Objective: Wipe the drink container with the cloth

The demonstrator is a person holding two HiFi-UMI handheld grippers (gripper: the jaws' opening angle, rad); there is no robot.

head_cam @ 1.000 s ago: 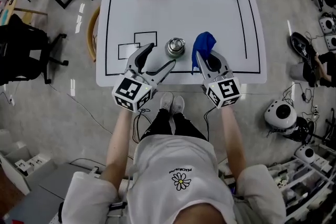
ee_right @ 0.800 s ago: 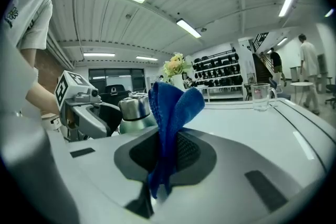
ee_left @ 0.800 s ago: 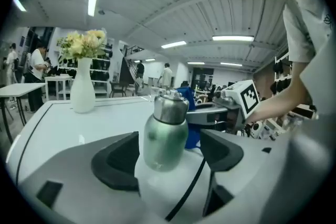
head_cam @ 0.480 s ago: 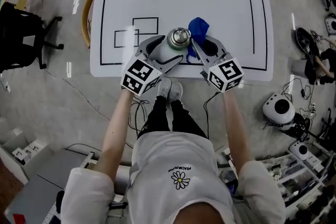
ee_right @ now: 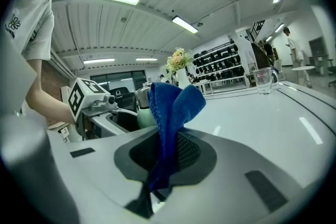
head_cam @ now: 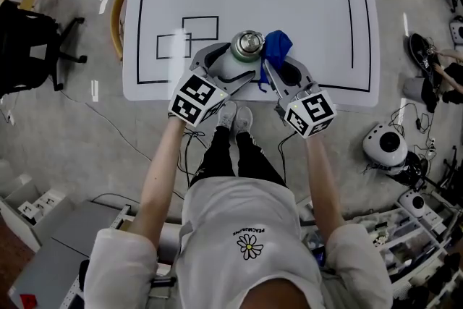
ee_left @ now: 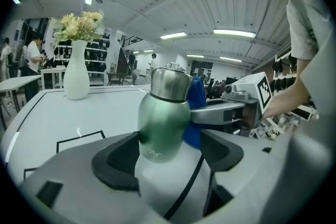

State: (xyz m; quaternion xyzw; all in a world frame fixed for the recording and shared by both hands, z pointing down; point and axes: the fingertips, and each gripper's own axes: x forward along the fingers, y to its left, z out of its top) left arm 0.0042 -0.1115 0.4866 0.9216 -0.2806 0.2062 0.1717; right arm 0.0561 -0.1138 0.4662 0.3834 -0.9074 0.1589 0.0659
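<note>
Jaws of the left gripper [head_cam: 228,65] stand wide apart around the drink container [ee_left: 164,123], not squeezing it as far as I can see. It stands upright near the front edge of the white table [head_cam: 289,3], steel cap on, so its contents are hidden from me. I have the right gripper [head_cam: 282,69] clamped on the blue cloth [ee_right: 170,107], just beside the container. Far back, a white vase [ee_left: 76,77] holds flowers [ee_left: 79,26].

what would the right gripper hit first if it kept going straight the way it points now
Likely the green metal drink bottle: the blue cloth clamped in the right gripper leads and sits just beside it. Whether they touch is unclear.
</note>
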